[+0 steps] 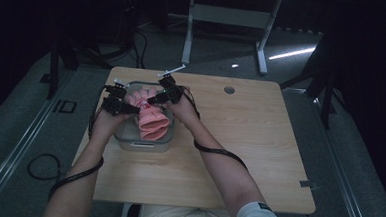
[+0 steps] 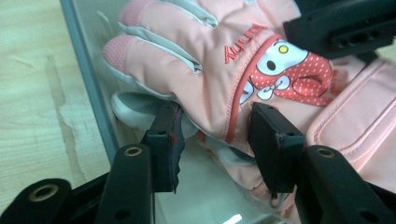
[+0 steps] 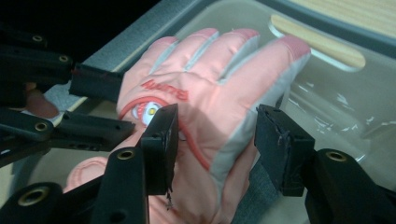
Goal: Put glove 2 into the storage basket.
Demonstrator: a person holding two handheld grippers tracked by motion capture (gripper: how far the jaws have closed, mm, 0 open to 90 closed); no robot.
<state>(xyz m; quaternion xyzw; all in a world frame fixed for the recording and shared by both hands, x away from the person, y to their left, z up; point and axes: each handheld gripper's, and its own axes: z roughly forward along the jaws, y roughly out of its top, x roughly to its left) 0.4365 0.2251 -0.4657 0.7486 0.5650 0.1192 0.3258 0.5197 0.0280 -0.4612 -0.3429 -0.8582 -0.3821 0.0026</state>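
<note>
In the left gripper view, two black jaws rise close to the camera, and the left claw [image 2: 215, 140] is partly open. The edge of a pink glove [image 2: 196, 60] sits between the jaws. The right-hand pad touches the glove's side near the red seam. I cannot tell if the other pad presses it. This view shows a cartoon face with a red dotted bow on the glove, and red letters above it. The glove's grey thumb lies under the left-hand jaw. The other claw's black jaw pokes in at the top right.

The right gripper view shows the glove [image 3: 205, 88] from the other end, with its four fingers spread out and grey strips on the sides. The right claw [image 3: 217, 140] is about half open, with the glove's wrist part between the jaws. The pads stand beside the glove and I cannot tell if they squeeze it. The left claw's jaws show at the left edge.

The high view shows the whole table [image 1: 258, 157]. A clear grey-rimmed box [image 1: 144, 145] stands near its left side. The pink gloves [image 1: 153, 119] lie in the box, partly sticking up above the rim. Both claws, left [image 1: 126, 106] and right [image 1: 154, 99], meet over the box.
</note>
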